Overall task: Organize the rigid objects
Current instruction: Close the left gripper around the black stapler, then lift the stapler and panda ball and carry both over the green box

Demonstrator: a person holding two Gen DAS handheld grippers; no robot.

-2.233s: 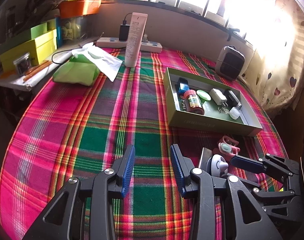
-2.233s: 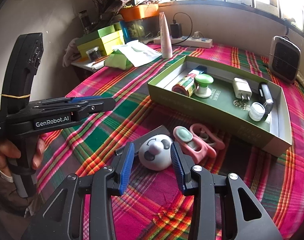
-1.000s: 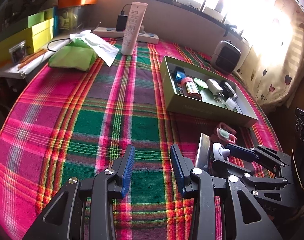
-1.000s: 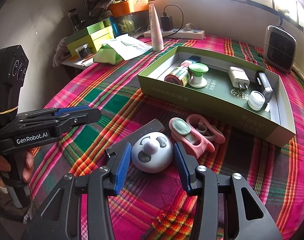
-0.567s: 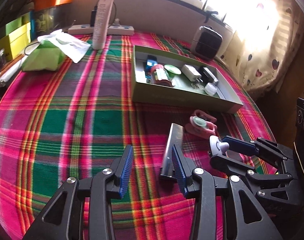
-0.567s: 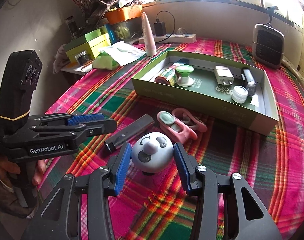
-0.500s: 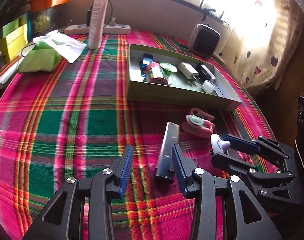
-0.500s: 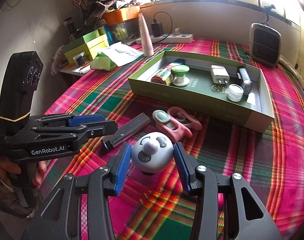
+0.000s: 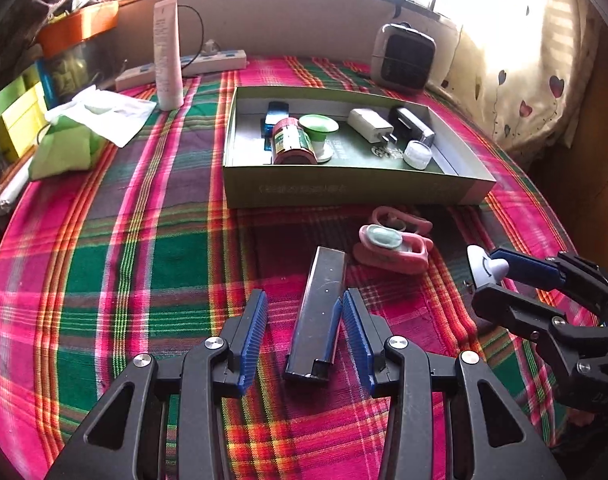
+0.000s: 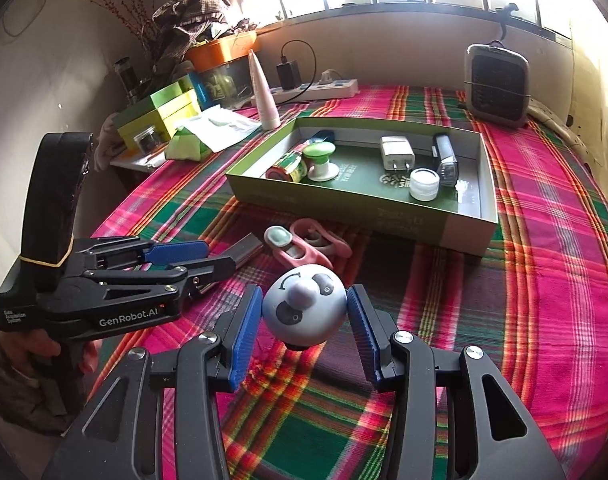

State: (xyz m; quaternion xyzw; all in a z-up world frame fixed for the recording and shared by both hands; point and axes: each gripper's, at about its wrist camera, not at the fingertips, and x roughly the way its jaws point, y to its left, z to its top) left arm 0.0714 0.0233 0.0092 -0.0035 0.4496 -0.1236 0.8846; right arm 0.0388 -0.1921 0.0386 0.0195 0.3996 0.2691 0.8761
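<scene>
A dark flat bar (image 9: 320, 312) lies on the plaid cloth between the fingers of my left gripper (image 9: 304, 338). That gripper is open: the bar sits close to the right pad and clear of the left one. My right gripper (image 10: 304, 330) is shut on a round white panda-face toy (image 10: 304, 308), held just above the cloth. From the left wrist view the toy (image 9: 482, 266) shows in the right gripper (image 9: 494, 282) at the far right. A pink clip-like piece (image 9: 392, 246) lies in front of the green box (image 9: 344, 188), which holds several small items.
A white tube (image 9: 168, 56), a power strip (image 9: 184, 68) and a small dark heater (image 9: 404, 58) stand along the back wall. A green tissue pack (image 9: 64, 152) and yellow-green boxes (image 10: 160, 112) sit at the left. A hand holds the left gripper's handle (image 10: 52, 200).
My left gripper has slid right so that the dark bar now lies between its fingers, which stand a little wider. My right gripper has raised the panda toy off the cloth.
</scene>
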